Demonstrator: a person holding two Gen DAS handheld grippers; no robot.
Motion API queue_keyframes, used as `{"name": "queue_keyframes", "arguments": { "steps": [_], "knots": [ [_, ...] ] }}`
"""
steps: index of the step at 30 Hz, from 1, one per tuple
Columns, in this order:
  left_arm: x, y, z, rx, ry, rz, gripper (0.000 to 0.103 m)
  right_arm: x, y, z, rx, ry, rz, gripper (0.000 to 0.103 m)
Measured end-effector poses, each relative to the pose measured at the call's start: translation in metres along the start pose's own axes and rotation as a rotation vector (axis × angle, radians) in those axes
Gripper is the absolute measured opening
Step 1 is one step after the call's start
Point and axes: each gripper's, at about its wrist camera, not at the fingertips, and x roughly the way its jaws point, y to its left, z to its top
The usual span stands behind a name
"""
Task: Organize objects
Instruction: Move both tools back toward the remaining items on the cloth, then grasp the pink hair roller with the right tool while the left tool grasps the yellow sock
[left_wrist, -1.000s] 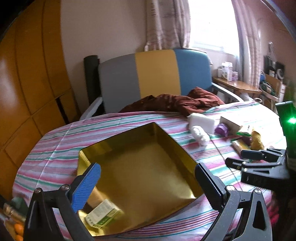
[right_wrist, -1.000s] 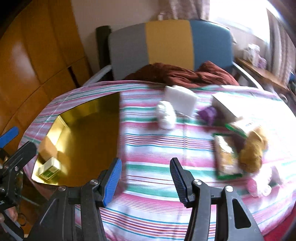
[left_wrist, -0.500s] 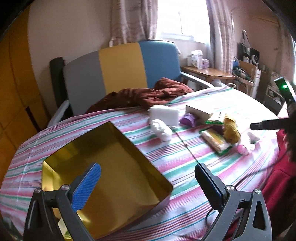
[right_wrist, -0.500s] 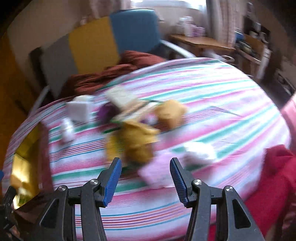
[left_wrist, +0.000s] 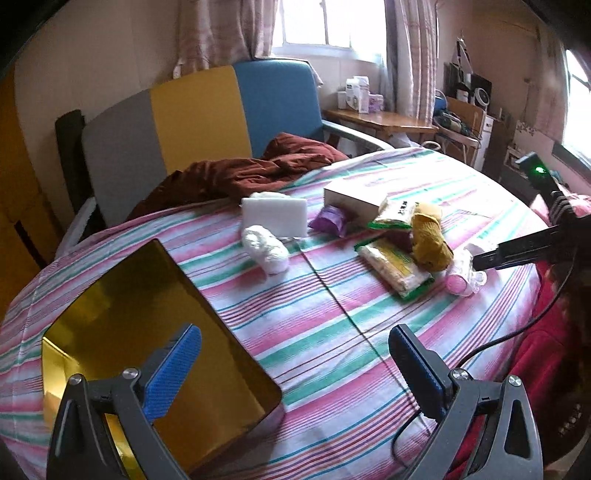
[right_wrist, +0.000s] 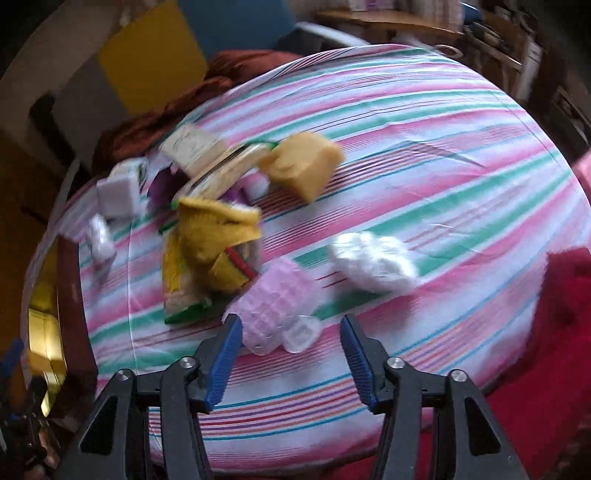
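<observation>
Both our grippers hold nothing: left gripper (left_wrist: 293, 363) wide beside the gold square tin (left_wrist: 147, 317), right gripper (right_wrist: 291, 354) opening over a blurred pink studded plastic case (right_wrist: 273, 302), its near end partly hidden.

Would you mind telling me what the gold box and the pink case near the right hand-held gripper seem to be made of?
Gold box: probably foil-lined card or metal; its glossy walls mirror each other. Pink case: seemingly translucent moulded plastic with a gridded surface, though motion blur leaves this uncertain.
</observation>
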Motion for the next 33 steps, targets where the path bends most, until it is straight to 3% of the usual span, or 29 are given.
{"name": "queue_keyframes", "arguments": {
  "steps": [6, 9, 15, 20, 33],
  "knots": [
    [0.015, 0.000, 0.004, -0.038, 0.047, -0.057, 0.102, 0.016, 0.028, 0.008, -0.248, 0.073, -0.116, 0.069],
    [0.022, 0.002, 0.005, -0.057, 0.069, -0.078, 0.102, 0.027, 0.030, 0.014, -0.317, 0.114, -0.134, 0.078],
    [0.037, 0.001, 0.012, -0.093, 0.097, -0.126, 0.101, 0.042, 0.029, 0.019, -0.368, 0.183, -0.116, 0.078],
    [0.046, -0.006, 0.022, -0.095, 0.106, -0.185, 0.095, 0.043, 0.031, 0.016, -0.411, 0.196, -0.115, 0.070],
    [0.080, -0.061, 0.043, -0.042, 0.169, -0.425, 0.085, 0.014, 0.031, -0.040, -0.561, 0.278, -0.037, 0.067]
  ]
}}
